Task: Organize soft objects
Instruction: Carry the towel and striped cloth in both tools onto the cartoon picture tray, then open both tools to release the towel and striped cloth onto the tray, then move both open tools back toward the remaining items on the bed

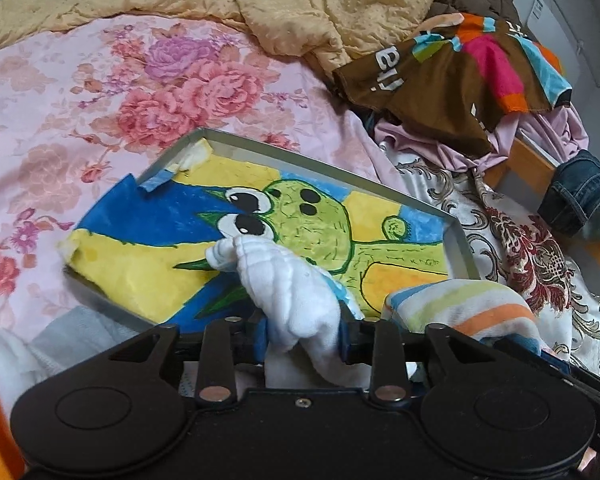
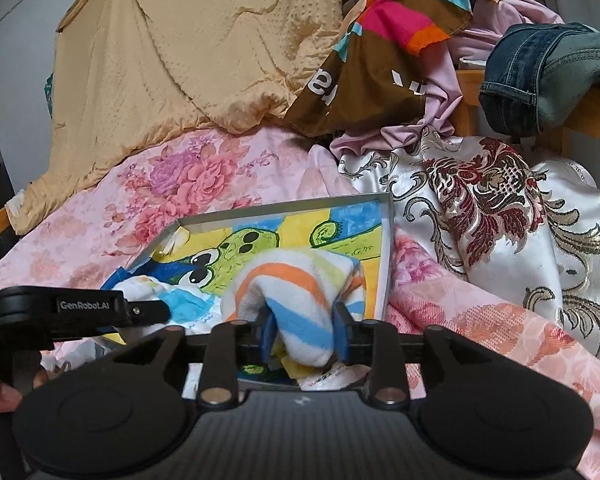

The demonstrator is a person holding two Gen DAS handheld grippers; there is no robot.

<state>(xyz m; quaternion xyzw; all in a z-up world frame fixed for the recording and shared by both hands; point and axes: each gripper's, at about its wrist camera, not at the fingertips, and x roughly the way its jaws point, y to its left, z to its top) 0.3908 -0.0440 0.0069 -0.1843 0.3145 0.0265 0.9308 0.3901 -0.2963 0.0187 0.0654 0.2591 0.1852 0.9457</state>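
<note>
Both wrist views close, angled down over bed, sharing the painted tray (image 1: 458, 236) (image 2: 386, 248)

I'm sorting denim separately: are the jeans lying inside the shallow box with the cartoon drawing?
No, the jeans hang over a wooden ledge at upper right, well apart from the shallow box on the bed.

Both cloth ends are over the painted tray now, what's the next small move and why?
Probably open both a little wider and lift away. The striped towel already sags onto the tray, yet its folds sit between the pads of the left hand-held gripper and right hand-held gripper, so backing straight out could drag it.
</note>
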